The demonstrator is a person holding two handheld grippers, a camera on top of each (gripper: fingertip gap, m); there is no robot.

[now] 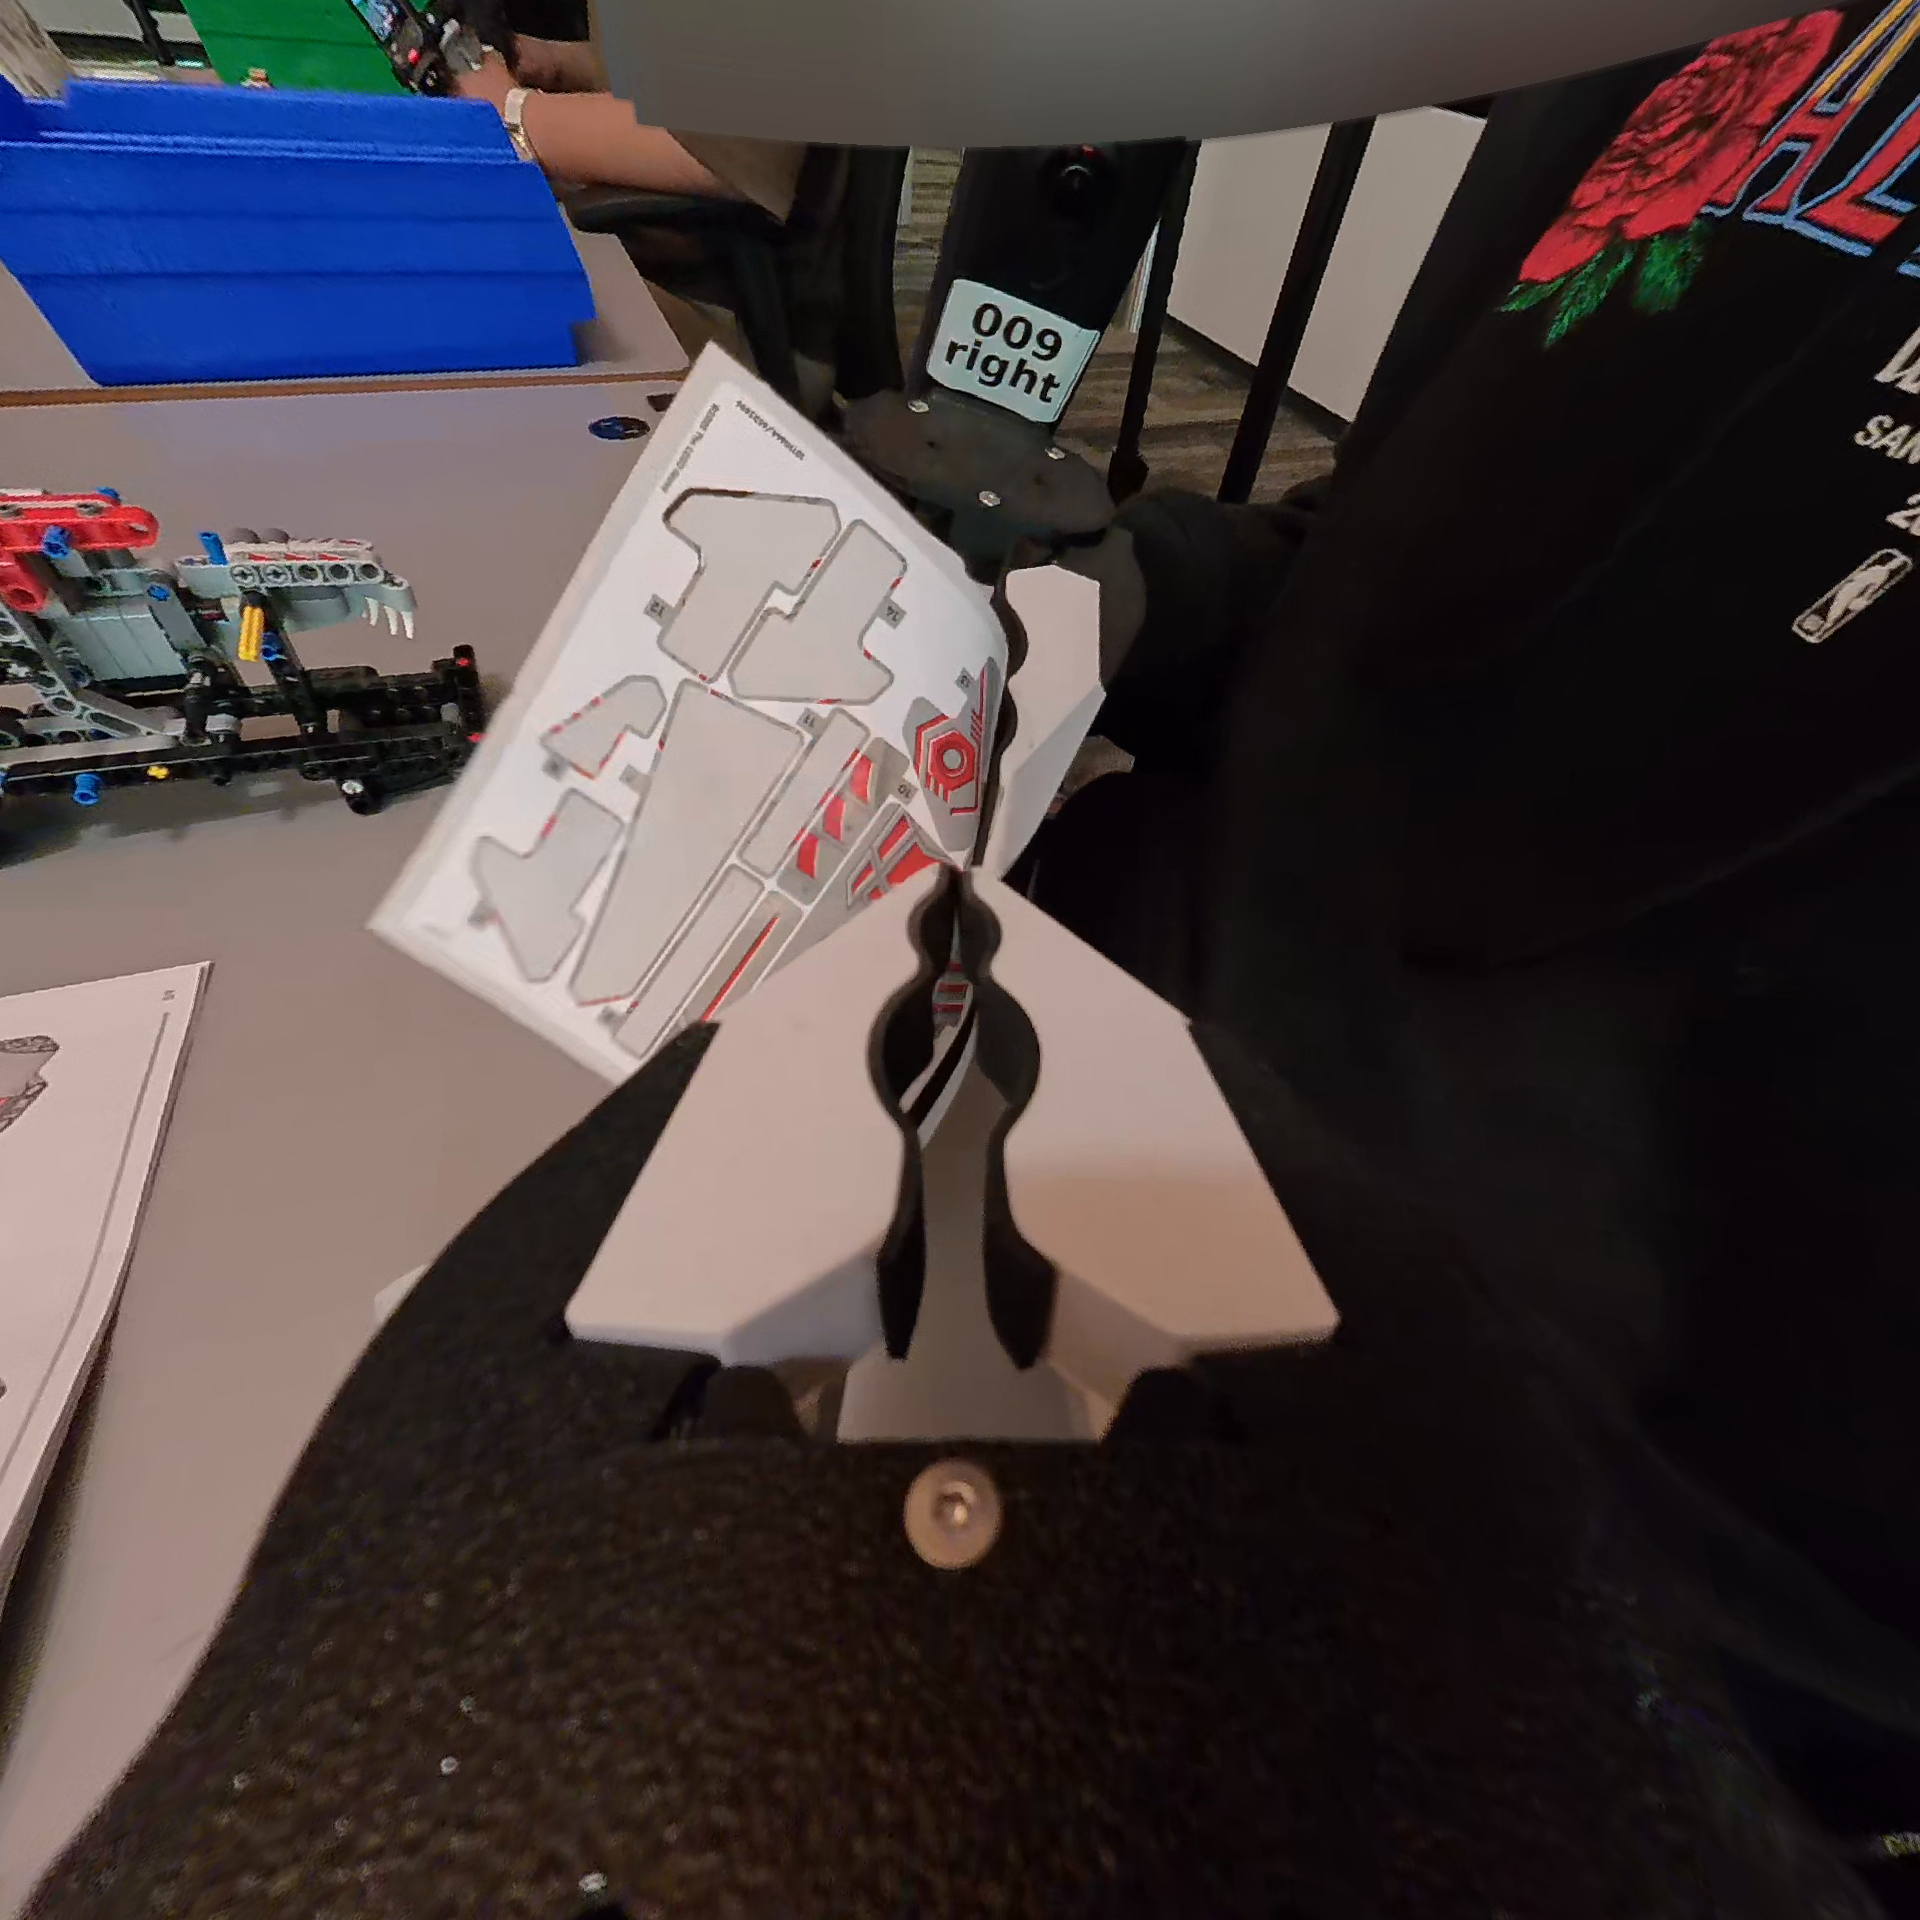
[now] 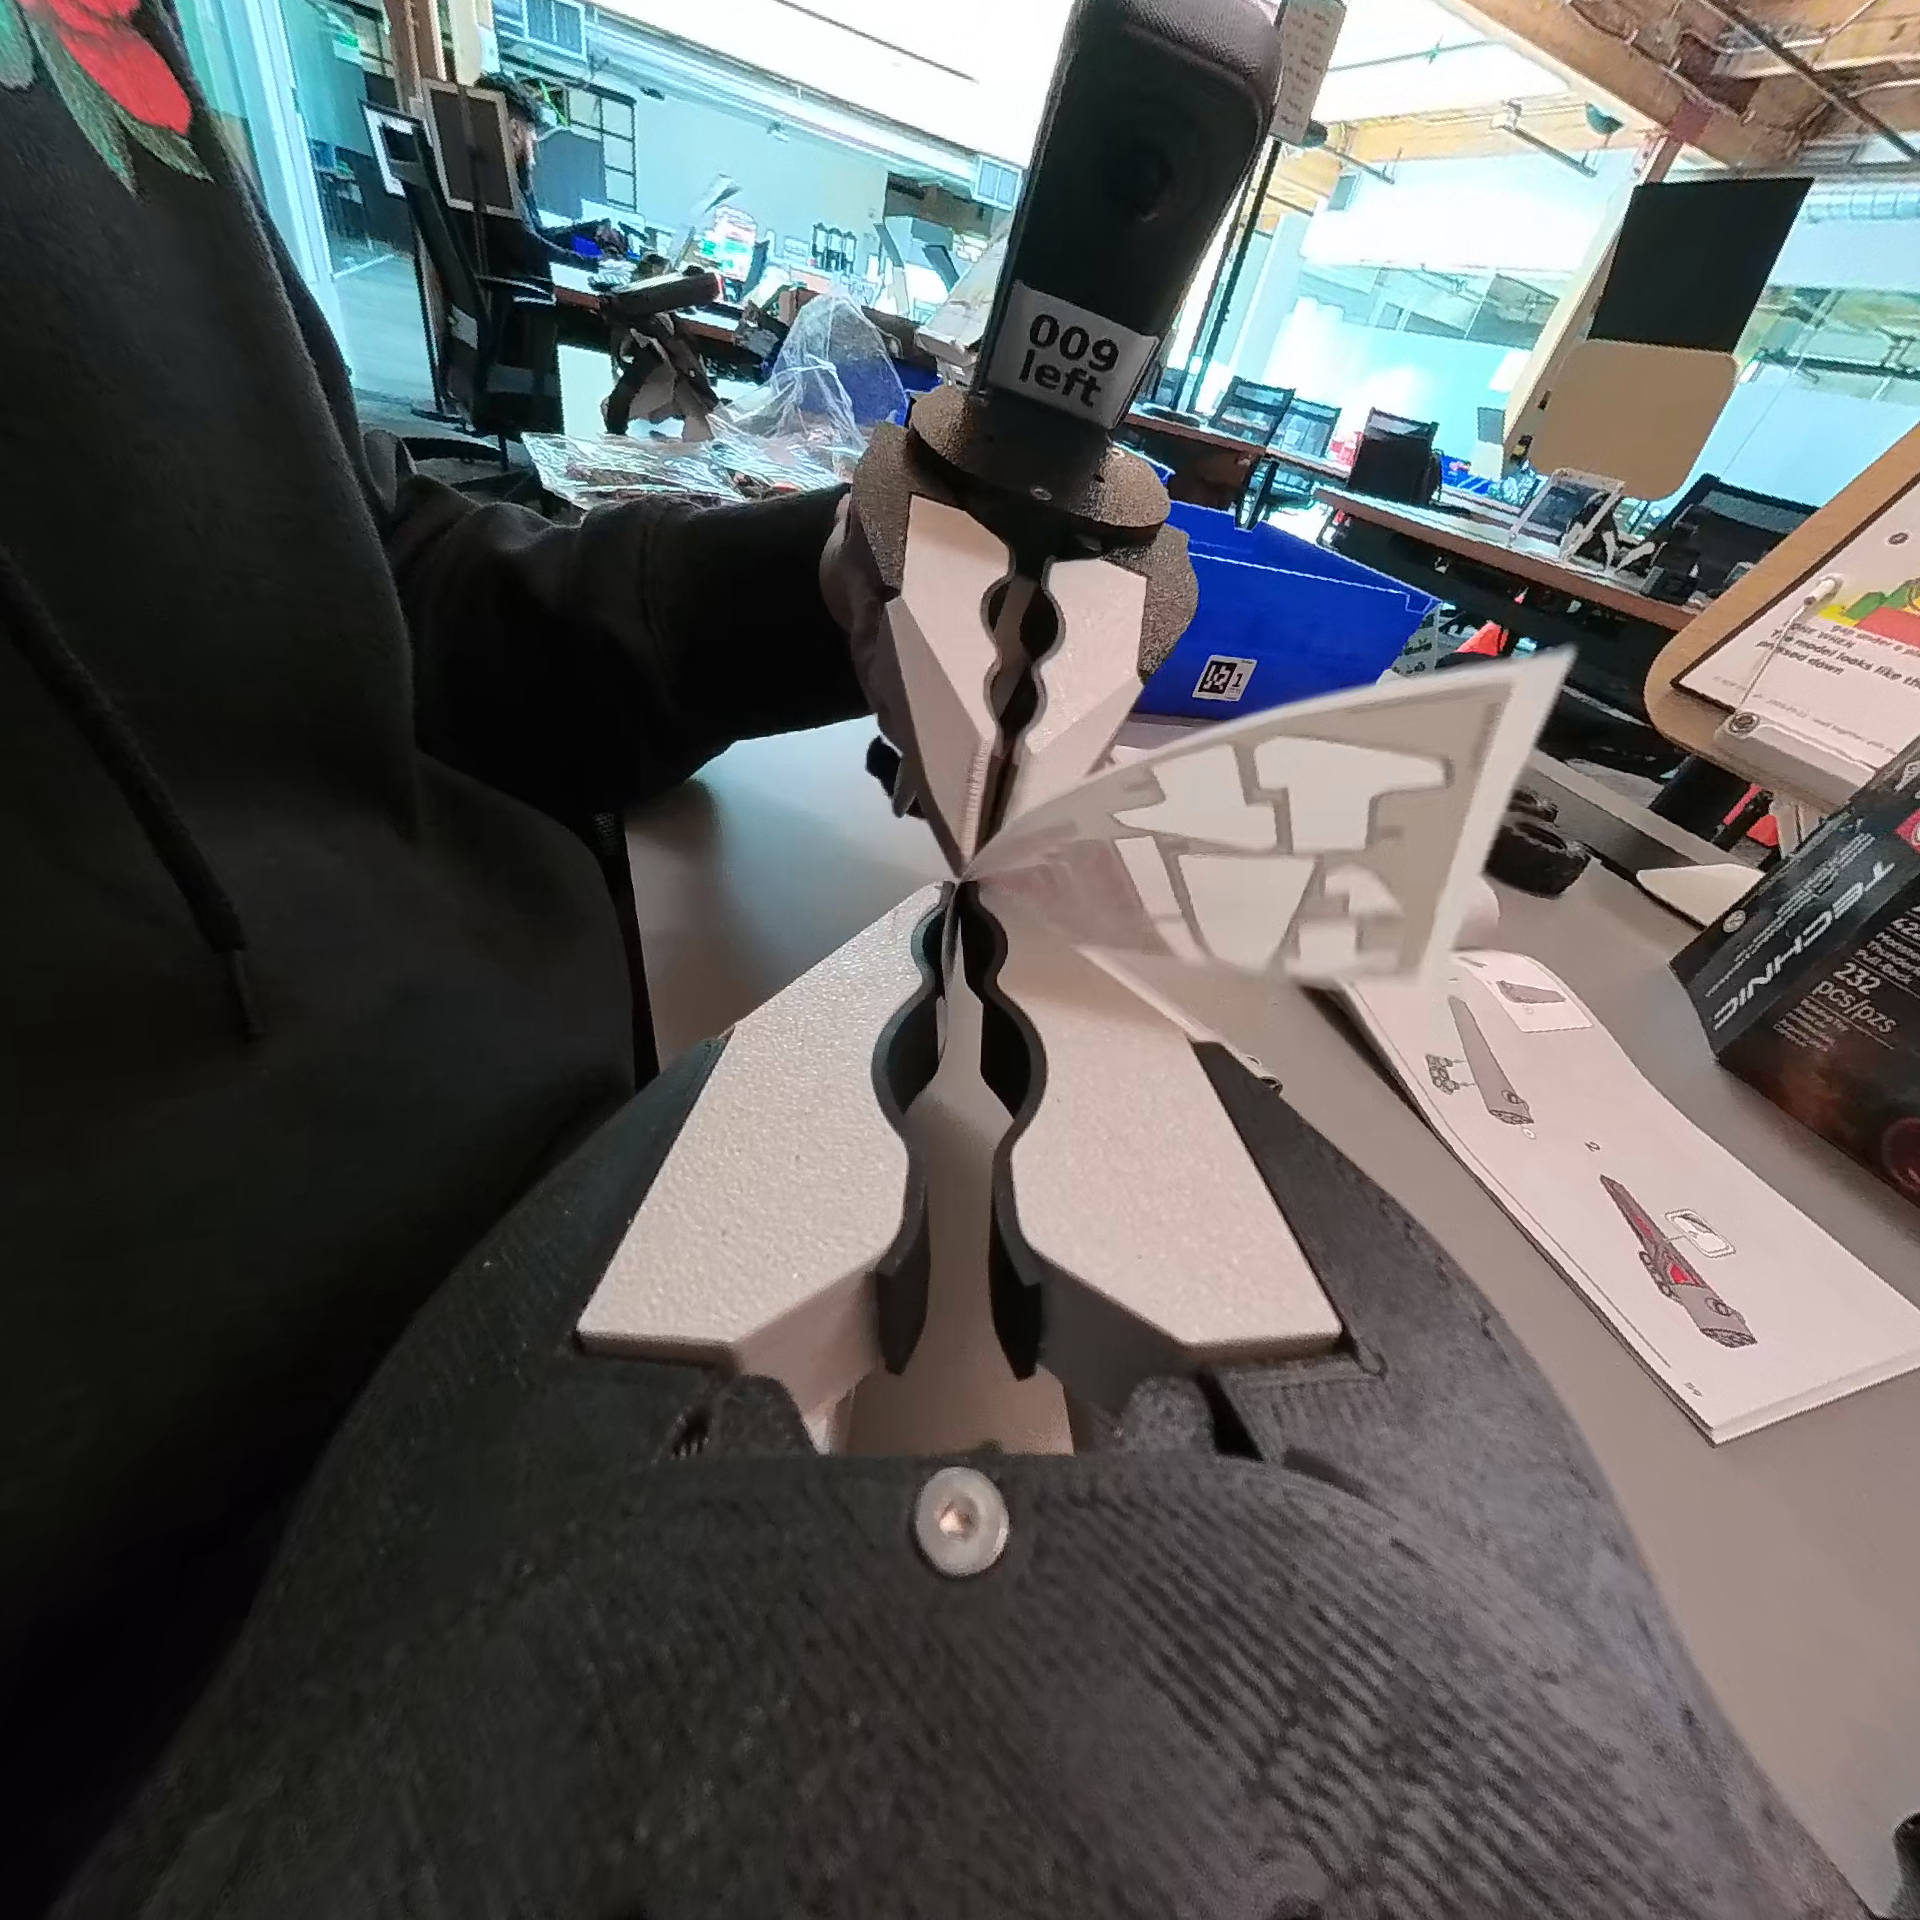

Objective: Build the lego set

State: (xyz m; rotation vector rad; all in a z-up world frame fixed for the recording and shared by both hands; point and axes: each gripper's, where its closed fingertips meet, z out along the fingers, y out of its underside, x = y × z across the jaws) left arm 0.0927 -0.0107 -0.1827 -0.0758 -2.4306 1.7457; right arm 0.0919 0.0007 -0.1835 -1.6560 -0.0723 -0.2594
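A white sticker sheet [image 1: 707,748] with grey and red stickers is held in the air between both grippers. My left gripper [image 1: 951,888] is shut on its lower right corner; the sheet shows in the gap between the fingers. My right gripper [image 1: 982,847] comes in from above and is shut on the sheet's right edge, tip to tip with the left. In the right wrist view the sheet [image 2: 1299,810] fans out to the right from where my right gripper [image 2: 961,899] and the left gripper [image 2: 971,862] meet. A part-built grey, black and red lego model [image 1: 208,675] lies on the table at left.
An open instruction booklet [image 2: 1558,1195] lies on the grey table [image 1: 312,1039] below the sheet. A dark lego box [image 2: 1818,987] and a black tyre [image 2: 1538,862] are at right. A blue bin [image 1: 281,229] stands behind. A person in a black hoodie [image 2: 260,831] is close. The tips of both grippers are at nearly the same place.
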